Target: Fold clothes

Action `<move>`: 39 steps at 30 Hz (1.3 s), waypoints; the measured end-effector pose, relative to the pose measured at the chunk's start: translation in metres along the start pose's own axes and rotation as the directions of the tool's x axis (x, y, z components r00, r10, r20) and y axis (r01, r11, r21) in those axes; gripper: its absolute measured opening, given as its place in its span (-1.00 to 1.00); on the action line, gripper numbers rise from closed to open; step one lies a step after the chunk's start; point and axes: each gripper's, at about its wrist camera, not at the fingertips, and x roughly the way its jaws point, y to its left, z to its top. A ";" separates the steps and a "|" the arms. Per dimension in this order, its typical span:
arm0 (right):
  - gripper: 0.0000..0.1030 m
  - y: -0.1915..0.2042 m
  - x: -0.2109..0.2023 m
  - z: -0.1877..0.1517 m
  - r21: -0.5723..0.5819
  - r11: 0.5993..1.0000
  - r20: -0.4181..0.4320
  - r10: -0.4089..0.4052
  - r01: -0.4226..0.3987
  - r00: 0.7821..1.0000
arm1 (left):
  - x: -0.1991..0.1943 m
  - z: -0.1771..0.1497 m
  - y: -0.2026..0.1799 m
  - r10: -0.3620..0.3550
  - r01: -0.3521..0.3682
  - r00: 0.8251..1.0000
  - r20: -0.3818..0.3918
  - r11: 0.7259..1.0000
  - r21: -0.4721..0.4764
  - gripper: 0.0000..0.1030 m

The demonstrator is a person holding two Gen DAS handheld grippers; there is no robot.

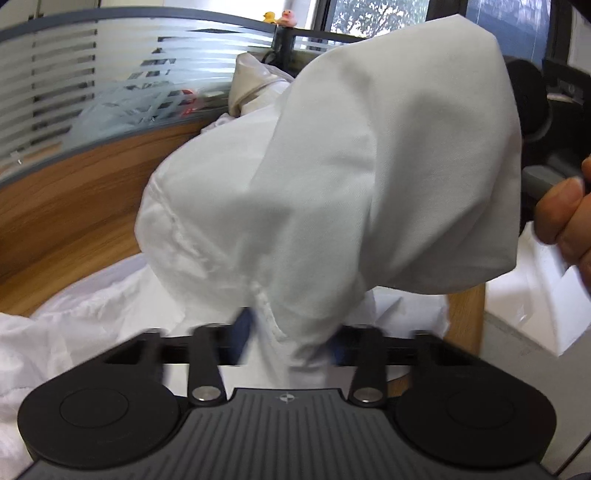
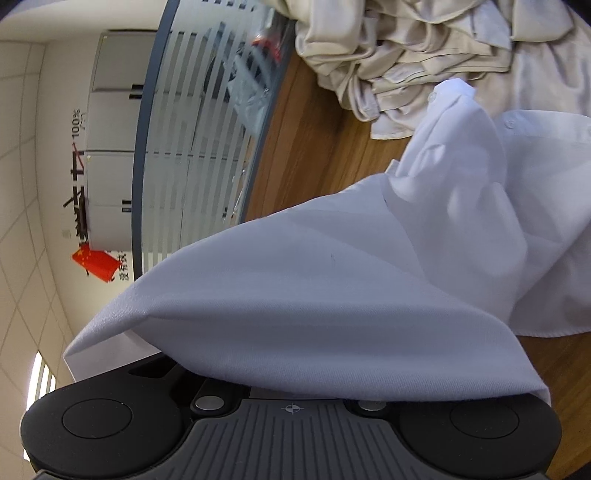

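Observation:
A white shirt point(image 1: 369, 166) hangs bunched and lifted in front of the left wrist camera. A seamed fold of it runs down between the blurred blue pads of my left gripper point(image 1: 288, 339), which is shut on it. At the right edge a person's hand point(image 1: 569, 218) grips a grey handle beside the raised cloth. In the right wrist view the same white shirt point(image 2: 332, 288) drapes over my right gripper point(image 2: 291, 354) and hides its fingers. The cloth rises out of the hidden jaws and trails onto the table.
A crumpled heap of beige clothes point(image 2: 424, 48) lies at the back of the wooden table point(image 2: 314, 147). A striped frosted-glass partition point(image 1: 92, 92) bounds the table's far side, with two toy ducks point(image 1: 280, 16) on top. More white fabric point(image 1: 55, 332) lies at the lower left.

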 end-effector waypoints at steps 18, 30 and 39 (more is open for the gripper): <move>-0.87 -0.037 -0.047 -0.029 0.160 0.986 0.127 0.025 -0.045 0.992 | -0.006 0.017 0.089 0.394 -0.406 0.913 -0.104 0.862 -0.303 -0.84; -0.87 -0.055 -0.083 -0.040 0.181 0.983 0.181 -0.063 0.030 0.981 | -0.015 0.018 0.102 0.420 -0.434 0.900 -0.116 0.841 -0.323 -0.77; -0.87 -0.054 -0.087 -0.052 0.119 0.982 0.180 -0.166 0.146 0.969 | -0.018 0.007 0.111 0.431 -0.453 0.891 -0.143 0.827 -0.332 -0.74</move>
